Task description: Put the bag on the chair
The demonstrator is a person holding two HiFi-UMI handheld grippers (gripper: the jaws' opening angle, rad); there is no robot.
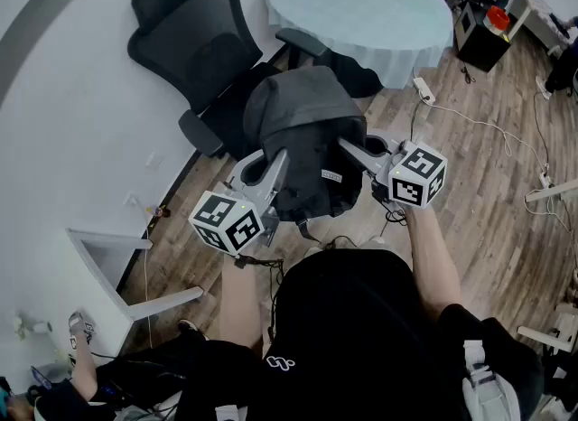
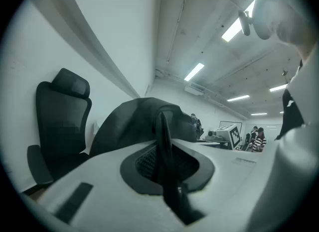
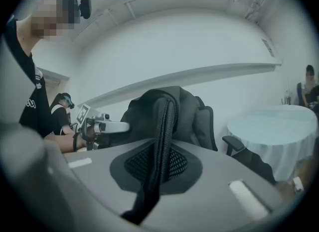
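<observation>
A dark grey bag (image 1: 302, 126) hangs between my two grippers, above the seat of a black office chair (image 1: 194, 40) that stands against the white wall. My left gripper (image 1: 275, 163) is shut on one black strap (image 2: 164, 149) at the bag's left side. At the bag's right side my right gripper (image 1: 349, 147) is shut on a mesh shoulder strap (image 3: 160, 146). The left gripper view has the bag (image 2: 132, 124) right ahead and the chair's backrest (image 2: 62, 111) on the left. The right gripper view has the bag (image 3: 149, 109) in front of the chair (image 3: 205, 124). The bag covers most of the seat.
A round table with a pale cloth (image 1: 361, 8) stands just right of the chair, its edge close to the armrest (image 1: 302, 42). A power strip with cables (image 1: 424, 92) lies on the wood floor. A white frame (image 1: 113, 257) stands at the lower left.
</observation>
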